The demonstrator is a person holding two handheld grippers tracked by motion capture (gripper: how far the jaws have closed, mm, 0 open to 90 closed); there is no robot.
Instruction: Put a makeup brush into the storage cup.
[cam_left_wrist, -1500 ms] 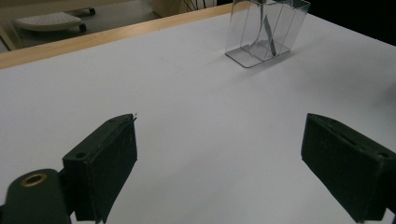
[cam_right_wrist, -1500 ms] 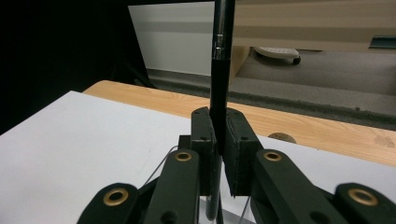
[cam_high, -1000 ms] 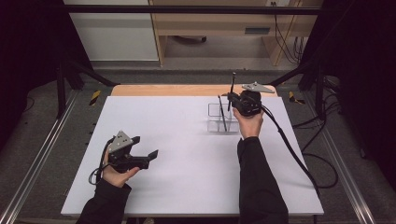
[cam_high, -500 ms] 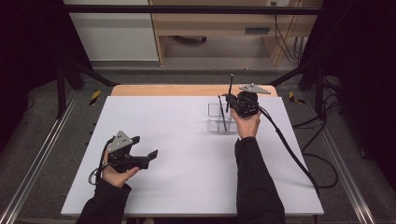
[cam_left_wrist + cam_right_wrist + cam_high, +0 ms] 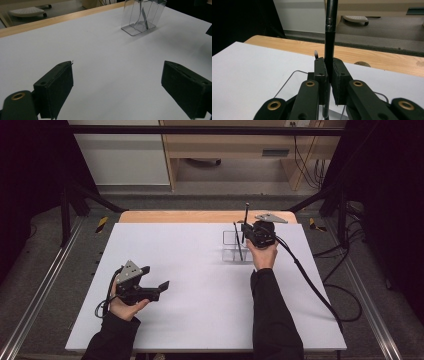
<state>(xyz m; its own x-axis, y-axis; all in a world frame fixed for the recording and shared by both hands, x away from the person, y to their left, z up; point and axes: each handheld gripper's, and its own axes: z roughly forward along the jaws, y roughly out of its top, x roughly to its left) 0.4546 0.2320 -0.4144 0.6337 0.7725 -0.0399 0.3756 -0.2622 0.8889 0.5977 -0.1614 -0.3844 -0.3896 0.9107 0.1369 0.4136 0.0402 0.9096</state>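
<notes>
My right gripper (image 5: pixel 245 231) is shut on a black pen (image 5: pixel 246 217) held upright, right over a clear plastic holder (image 5: pixel 230 251) at the table's far right. In the right gripper view the pads of this gripper (image 5: pixel 329 68) pinch the pen's barrel (image 5: pixel 330 37), and the holder's rim (image 5: pixel 287 81) curves below. A second dark pen (image 5: pixel 238 247) leans inside the holder. My left gripper (image 5: pixel 156 279) rests low at the near left, open with nothing between its jaws. In the left gripper view it (image 5: pixel 117 82) faces the holder (image 5: pixel 142 17) far off.
A white sheet (image 5: pixel 190 285) covers the table, with a wooden strip (image 5: pixel 175 216) along the far edge. The right gripper's cable (image 5: pixel 310 285) trails down the right side. Metal rails and black frame posts flank the table.
My right gripper with the pen has edged slightly left over the holder. The left gripper has kept still.
</notes>
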